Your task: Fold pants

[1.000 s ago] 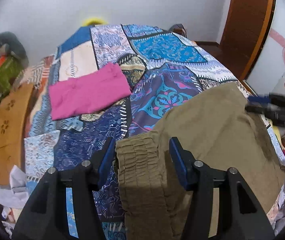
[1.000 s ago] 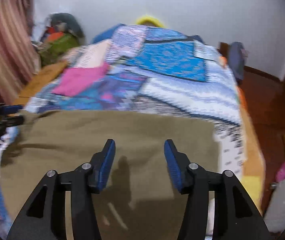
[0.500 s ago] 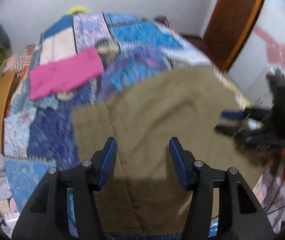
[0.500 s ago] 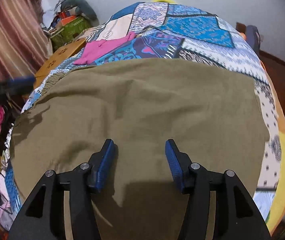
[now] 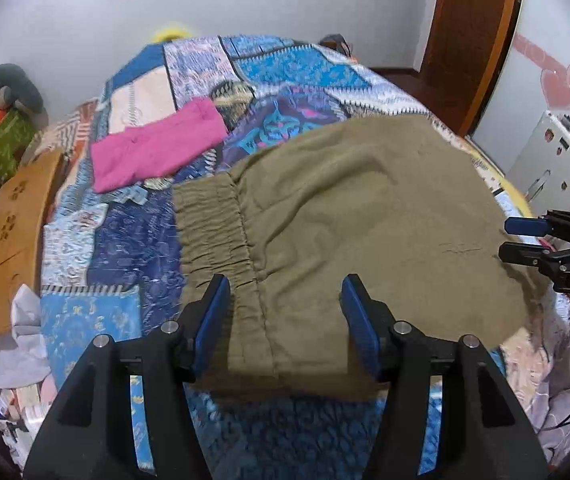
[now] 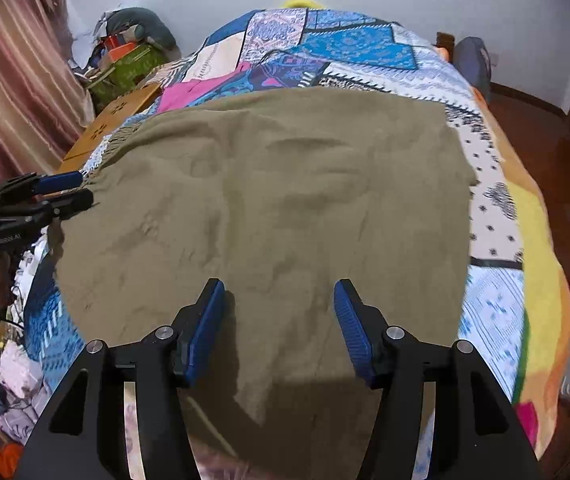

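A: Where did things stand?

B: The bed [image 5: 85,264], under its patchwork quilt, carried the pants [image 5: 365,216], an olive pair spread flat across the near end, waistband [image 5: 213,232] towards the left. A pink garment [image 5: 153,152] lay further up, well apart from them.

A: And the step?

B: By my reading, the pants were laid out and no fold had yet been taken.

A: The fingers?

B: The left gripper [image 5: 283,316] hovered over the waistband corner, fingers moderately wide, having just opened a little and pressing nothing. The right gripper [image 6: 279,316] hung over the near edge towards the leg end, fingers likewise apart, just opened a touch, empty.

A: What did the next move call for?

B: Probably lowering both, pinching the near edge at two points, and carrying it over evenly.
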Motion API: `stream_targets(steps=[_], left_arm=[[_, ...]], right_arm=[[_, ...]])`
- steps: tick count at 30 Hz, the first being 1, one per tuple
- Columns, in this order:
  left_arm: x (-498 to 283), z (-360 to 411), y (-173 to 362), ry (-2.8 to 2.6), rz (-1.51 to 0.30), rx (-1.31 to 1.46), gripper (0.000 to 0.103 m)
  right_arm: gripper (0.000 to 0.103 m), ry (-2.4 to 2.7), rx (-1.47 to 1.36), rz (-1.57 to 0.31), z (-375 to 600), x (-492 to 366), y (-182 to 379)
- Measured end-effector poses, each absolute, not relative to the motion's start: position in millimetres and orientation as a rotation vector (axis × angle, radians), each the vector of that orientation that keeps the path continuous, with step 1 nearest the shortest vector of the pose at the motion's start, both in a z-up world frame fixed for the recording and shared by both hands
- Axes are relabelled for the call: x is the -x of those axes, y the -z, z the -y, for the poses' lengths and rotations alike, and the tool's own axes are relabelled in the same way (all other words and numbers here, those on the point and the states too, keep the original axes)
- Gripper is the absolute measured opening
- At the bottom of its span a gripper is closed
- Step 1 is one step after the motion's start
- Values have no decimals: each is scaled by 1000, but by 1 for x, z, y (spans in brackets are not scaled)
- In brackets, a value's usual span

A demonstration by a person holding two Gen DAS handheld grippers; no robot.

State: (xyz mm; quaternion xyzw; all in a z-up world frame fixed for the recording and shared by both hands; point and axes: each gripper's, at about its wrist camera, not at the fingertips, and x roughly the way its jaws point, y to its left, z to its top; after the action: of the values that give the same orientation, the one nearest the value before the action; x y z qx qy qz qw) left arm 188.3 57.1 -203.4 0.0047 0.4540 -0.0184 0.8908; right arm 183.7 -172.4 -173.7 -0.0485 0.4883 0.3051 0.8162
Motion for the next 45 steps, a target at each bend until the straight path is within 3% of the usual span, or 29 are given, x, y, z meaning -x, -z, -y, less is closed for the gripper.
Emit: stream_targets(steps=[3, 7, 11, 19, 32, 36, 40, 45], left_arm=[[-173, -58, 185, 28, -903, 2, 60], [-146, -60, 158, -6, -821, 3, 72], [-124, -59, 145, -44, -766, -11, 76], [-109, -66, 163, -7, -817, 65, 85], [-124, -75, 232, 182, -1035, 398, 85], [-134, -72, 240, 196, -1029, 431, 89], [-147, -78, 247, 218, -1013, 547, 102], [-172, -82, 248, 184, -1015, 589, 102]], right_arm=[[53, -651, 89, -983, 173, -176, 156], [53, -655, 97, -883, 166, -165, 129], [56, -666, 116, -798, 156, -154, 111], [58, -692, 151, -724, 131, -141, 104], [59, -673, 224, -810, 110, -150, 156], [59, -722, 195, -928, 108, -159, 182], [61, -742, 163, -913, 114, -155, 189], [61, -754, 152, -910, 115, -154, 190]])
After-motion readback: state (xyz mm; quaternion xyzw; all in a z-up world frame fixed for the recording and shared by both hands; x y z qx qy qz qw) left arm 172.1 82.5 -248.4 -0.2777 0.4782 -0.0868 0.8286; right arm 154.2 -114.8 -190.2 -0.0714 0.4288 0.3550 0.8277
